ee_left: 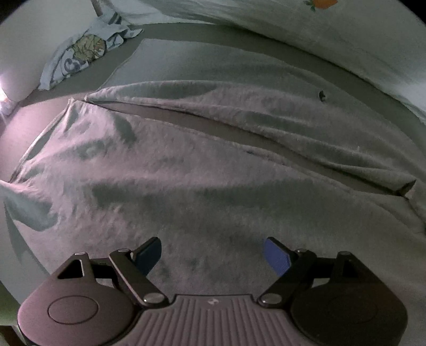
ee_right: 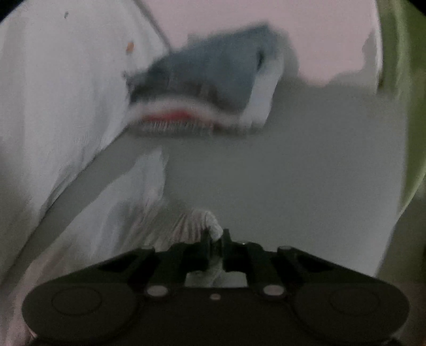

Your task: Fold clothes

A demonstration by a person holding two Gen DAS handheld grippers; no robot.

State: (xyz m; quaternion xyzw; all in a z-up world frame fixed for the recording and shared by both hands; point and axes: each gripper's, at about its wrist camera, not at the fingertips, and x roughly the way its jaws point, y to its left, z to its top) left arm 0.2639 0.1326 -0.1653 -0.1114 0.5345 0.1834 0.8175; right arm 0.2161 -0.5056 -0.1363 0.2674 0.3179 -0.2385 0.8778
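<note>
Grey fleecy fabric is filling pretty much the whole left wrist view, it's a garment [ee_left: 186, 165] lying spread out flat with a long slit or opening running diagonally across it ahead of the left gripper [ee_left: 212, 252]. That claw is hanging just above the cloth with its blue-padded fingers [ee_left: 275, 256] spread wide, nothing between them. Far ahead and off to its left, a crumpled light-blue printed piece [ee_left: 80, 53] is sitting on the surface, well apart from the grey one. A pale sheet with an orange fruit print [ee_left: 320, 3] is lying along the far edge.

Over on the right side things are blurry, but the right gripper [ee_right: 215, 244] is pinching closed on a ribbed whitish cuff or hem [ee_right: 194, 223]. Ahead of it, a blue-grey shark plush [ee_right: 210, 79] is lying with its toothy mouth facing the claw.
</note>
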